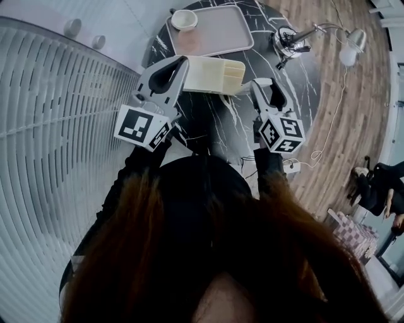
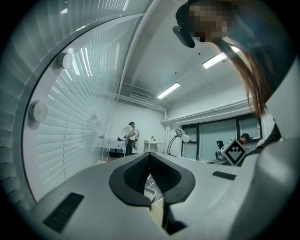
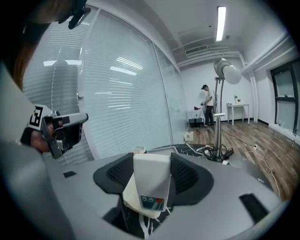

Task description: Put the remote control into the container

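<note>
Two hand-held grippers are raised over a round black marble table [image 1: 303, 82]. A white remote control [image 3: 151, 180] is pinched across its width by the right gripper [image 3: 152, 161]. Its long axis is carried in line with the jaws, and its button end is turned back toward that gripper's camera. The left gripper [image 2: 149, 157] is pressed together on nothing.

In the head view, a cream divided container [image 1: 214, 74] is laid with its long axis running roughly from 9 to 3 o'clock. The left gripper is held at its 9 o'clock end and the right gripper just off its 3 o'clock end. From the right gripper's tip the container is found at about 10 o'clock, close beside it, so the loaded gripper is also the nearer one to the open compartments.

The remote is not yet inside. A short carry toward 10 o'clock is judged to be what is needed, with the remote's length lined up to a compartment before the jaws are parted.

A tray [image 1: 214, 28] with a cup [image 1: 184, 19] is set at 12 o'clock of the container, and a desk lamp [image 1: 297, 39] at 2 o'clock.
</note>
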Demonstrator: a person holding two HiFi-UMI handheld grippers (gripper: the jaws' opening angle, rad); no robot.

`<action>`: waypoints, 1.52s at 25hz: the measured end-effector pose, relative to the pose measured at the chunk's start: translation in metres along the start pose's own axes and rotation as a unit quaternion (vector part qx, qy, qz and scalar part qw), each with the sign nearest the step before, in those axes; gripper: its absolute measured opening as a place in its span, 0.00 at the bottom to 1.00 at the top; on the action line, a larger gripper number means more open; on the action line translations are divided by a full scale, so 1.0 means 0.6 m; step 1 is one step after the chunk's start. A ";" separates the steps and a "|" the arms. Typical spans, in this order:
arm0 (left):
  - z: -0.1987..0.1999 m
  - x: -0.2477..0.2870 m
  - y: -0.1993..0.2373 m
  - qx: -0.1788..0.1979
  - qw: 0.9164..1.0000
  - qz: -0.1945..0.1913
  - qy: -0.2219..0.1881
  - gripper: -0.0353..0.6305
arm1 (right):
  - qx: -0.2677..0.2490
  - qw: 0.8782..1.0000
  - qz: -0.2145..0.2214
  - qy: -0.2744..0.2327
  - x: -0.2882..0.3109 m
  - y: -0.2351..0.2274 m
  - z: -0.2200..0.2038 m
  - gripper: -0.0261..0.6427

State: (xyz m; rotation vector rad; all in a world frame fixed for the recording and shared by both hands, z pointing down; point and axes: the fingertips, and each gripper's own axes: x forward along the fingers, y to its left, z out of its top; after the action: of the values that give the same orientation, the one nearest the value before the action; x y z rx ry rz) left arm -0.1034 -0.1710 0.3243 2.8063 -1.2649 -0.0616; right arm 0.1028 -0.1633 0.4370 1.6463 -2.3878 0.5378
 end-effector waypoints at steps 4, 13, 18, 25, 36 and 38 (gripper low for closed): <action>0.000 -0.007 0.007 0.001 1.000 0.007 0.000 0.05 | -0.004 0.998 0.009 -0.059 0.030 0.008 0.087 0.42; -0.003 -0.024 0.024 0.002 1.000 0.022 0.000 0.05 | 0.055 0.996 -0.020 -0.064 0.116 -0.016 0.073 0.42; -0.010 -0.034 0.030 -0.001 1.000 0.029 0.003 0.05 | 0.060 0.996 -0.041 -0.054 0.125 -0.026 0.044 0.42; -0.010 -0.038 0.030 -0.003 1.000 0.031 0.002 0.05 | 0.022 0.998 -0.051 -0.004 0.148 -0.007 -0.008 0.42; -0.009 -0.043 0.029 -0.005 0.999 0.033 0.003 0.05 | -0.008 0.999 -0.038 0.018 0.166 0.004 -0.014 0.43; -0.010 -0.042 0.028 -0.005 0.999 0.033 0.002 0.05 | -0.001 0.999 -0.032 0.016 0.163 0.005 -0.015 0.42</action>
State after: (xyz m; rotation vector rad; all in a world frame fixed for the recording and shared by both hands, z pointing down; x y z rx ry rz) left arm -0.1323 -0.1629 0.3318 2.7522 -1.3504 -0.0576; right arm 0.0641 -0.2431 0.4796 1.6935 -2.3049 0.5456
